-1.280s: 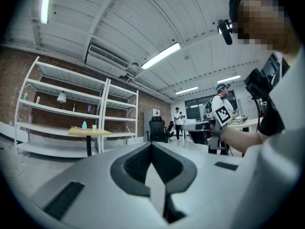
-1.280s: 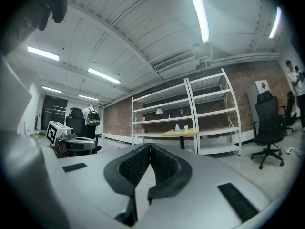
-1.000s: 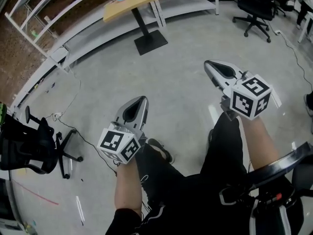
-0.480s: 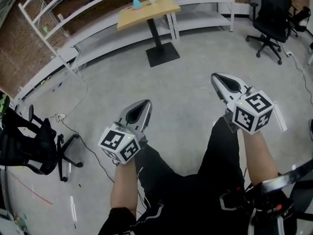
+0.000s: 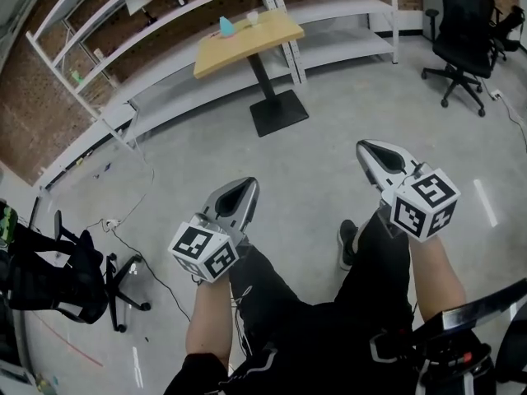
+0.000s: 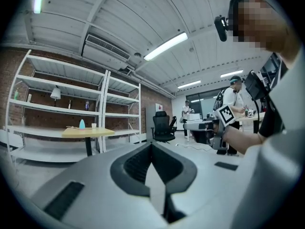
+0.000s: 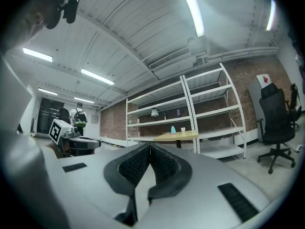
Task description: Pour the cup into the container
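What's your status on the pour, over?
Left tongs shut, empty; right tongs shut, empty. Cup and blue container on the far table, not yet reached. Open floor between.

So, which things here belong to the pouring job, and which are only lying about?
Job: small white cup; light-blue rounded container; yellow wooden table; left gripper and right gripper, both shut, empty.
Lying about: black office chair; white metal shelves; white lamp on a shelf.

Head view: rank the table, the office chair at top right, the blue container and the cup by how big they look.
Largest: table
Next: office chair, somewhat smaller
Last: blue container and cup, both tiny, too alike to rank
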